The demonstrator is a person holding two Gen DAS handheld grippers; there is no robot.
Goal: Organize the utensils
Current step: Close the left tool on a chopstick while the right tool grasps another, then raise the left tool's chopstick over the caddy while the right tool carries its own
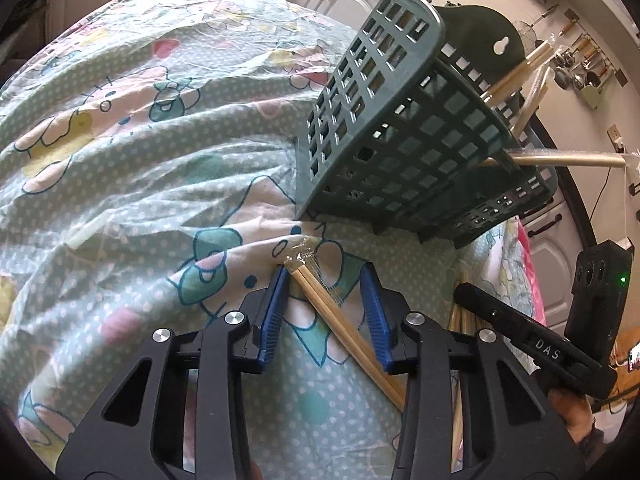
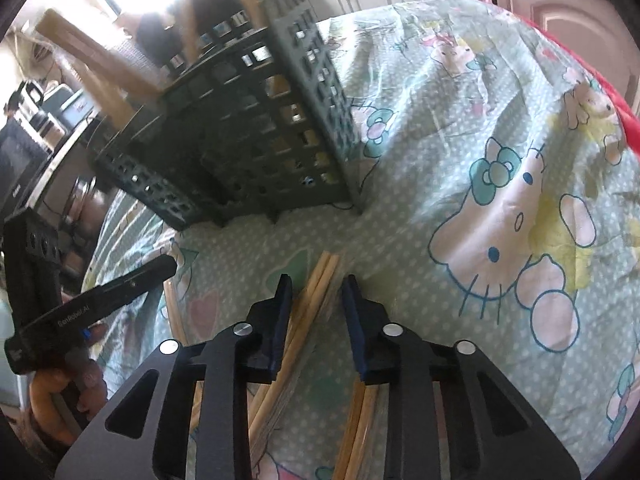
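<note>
**Both grippers straddling chopsticks, basket ahead**

Left wrist view: left gripper sits low over the cloth, jaws spread partway. A wrapped chopstick pair lies diagonally between the blue pads, tip near the 11 o'clock pad and touching or almost touching it; shaft runs down to 5 o'clock under the other finger. The pads do not clamp it: clear gap on the right side. The green basket stands at 1 o'clock, near, already with wooden handles sticking out of its top toward 3 o'clock. The right gripper body shows at 4 o'clock, hand under it; its jaws can't be seen from here.

Right wrist view: right gripper also part-spread, straddling more chopsticks that run from 12 o'clock at the tips down to 6 o'clock between the fingers. Gap visible on both sides, so no pinch. A further bundle lies under the right finger at 6 o'clock. Basket at 11 o'clock, just beyond the stick tips. Left gripper body at 9 o'clock.

Step, as I judge it: closing on chopsticks to load them into the basket. To do it well: the sticks cross the left jaws at a slant, so roll the wrist to square the pads to the shaft, or they'll scissor apart. Grip nearer mid-length, not the tip. The plastic wrap looks slippery; close fully before lifting. Watch the cloth folds: don't pinch fabric along with the sticks. Keep the two grippers apart when both swing to the basket.
</note>
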